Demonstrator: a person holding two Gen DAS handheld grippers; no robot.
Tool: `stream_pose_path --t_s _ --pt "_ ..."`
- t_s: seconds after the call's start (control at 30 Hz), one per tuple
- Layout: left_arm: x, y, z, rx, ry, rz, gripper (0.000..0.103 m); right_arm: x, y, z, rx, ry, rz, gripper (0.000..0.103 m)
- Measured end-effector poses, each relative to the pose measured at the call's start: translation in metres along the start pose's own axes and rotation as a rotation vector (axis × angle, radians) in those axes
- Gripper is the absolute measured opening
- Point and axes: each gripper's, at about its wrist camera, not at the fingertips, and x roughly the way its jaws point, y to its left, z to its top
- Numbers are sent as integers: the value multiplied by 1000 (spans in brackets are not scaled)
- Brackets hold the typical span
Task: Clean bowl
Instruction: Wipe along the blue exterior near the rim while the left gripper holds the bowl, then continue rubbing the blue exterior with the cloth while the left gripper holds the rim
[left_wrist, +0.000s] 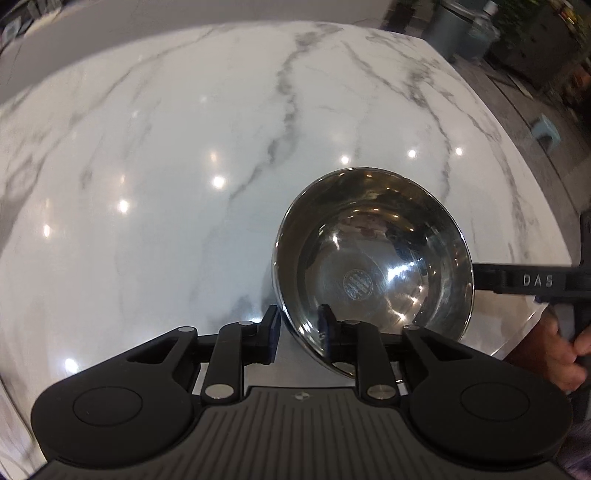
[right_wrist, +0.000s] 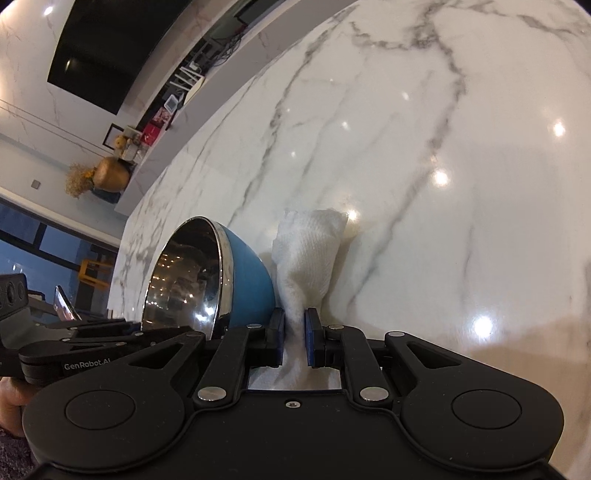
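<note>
A steel bowl (left_wrist: 373, 258) with a blue outside (right_wrist: 247, 284) is tilted on its side above the marble table (left_wrist: 166, 166). My left gripper (left_wrist: 299, 332) is shut on the bowl's near rim, one finger inside and one outside. My right gripper (right_wrist: 294, 332) is shut on a white paper towel (right_wrist: 310, 251), which sticks out ahead of the fingers just right of the bowl's blue outside. In the left wrist view the right gripper (left_wrist: 517, 280) reaches in from the right, next to the bowl's rim.
The white marble table (right_wrist: 406, 147) spreads ahead in both views. Its right edge (left_wrist: 535, 192) drops to a grey floor with a small blue stool (left_wrist: 546, 127). A shelf with clutter and a gold vase (right_wrist: 110, 173) lies beyond the table's left edge.
</note>
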Motion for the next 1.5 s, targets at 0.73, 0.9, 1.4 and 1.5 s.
stream_pose_path --t_s 0.73,0.9,1.4,1.5 --pt "2 -9 -1 42 5 52 19 -11 6 12 -12 -19 29 11" --pt "3 -7 -1 33 4 53 19 -19 13 28 -33 -52 42 11" --pt "6 1 -5 -62 24 35 28 15 3 10 17 18 24 11" --pt "5 -1 -7 -54 19 34 28 17 4 12 17 20 25 11"
